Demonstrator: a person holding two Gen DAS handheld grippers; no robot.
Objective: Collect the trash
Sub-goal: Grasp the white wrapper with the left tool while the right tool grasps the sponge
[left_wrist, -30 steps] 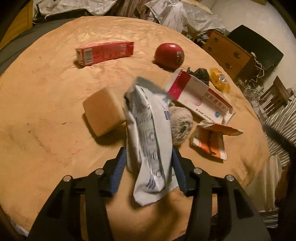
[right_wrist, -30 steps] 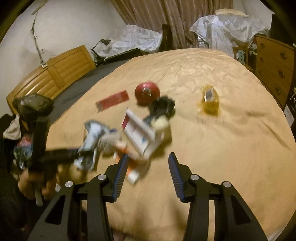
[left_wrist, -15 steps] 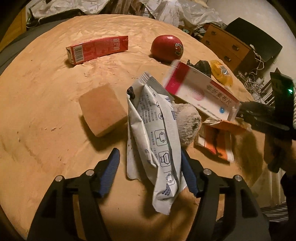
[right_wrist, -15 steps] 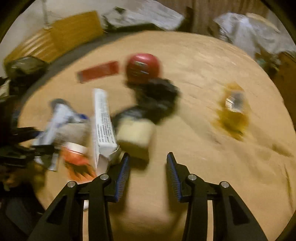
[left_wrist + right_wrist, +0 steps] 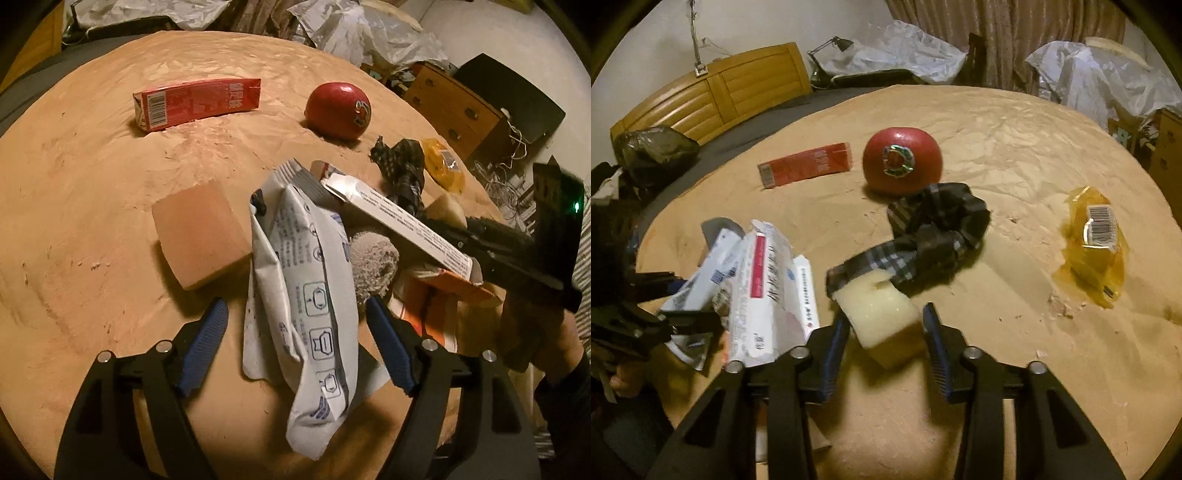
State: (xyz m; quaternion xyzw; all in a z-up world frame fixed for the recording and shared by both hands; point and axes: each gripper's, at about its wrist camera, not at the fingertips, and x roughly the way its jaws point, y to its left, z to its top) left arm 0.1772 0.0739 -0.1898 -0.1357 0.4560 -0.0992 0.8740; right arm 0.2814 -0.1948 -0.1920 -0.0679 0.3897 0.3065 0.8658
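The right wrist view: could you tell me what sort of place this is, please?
Probably a bedroom: a wooden headboard, curtains and a chest of drawers surround the tan sheet.

Left gripper [image 5: 295, 325] pointed steeply down, jaws opening, pads clear of what lay between them. Right gripper [image 5: 884, 328] also angled down, jaws closing, left pad touching, right pad still apart. A hand [image 5: 618, 380] gripped the left tool.
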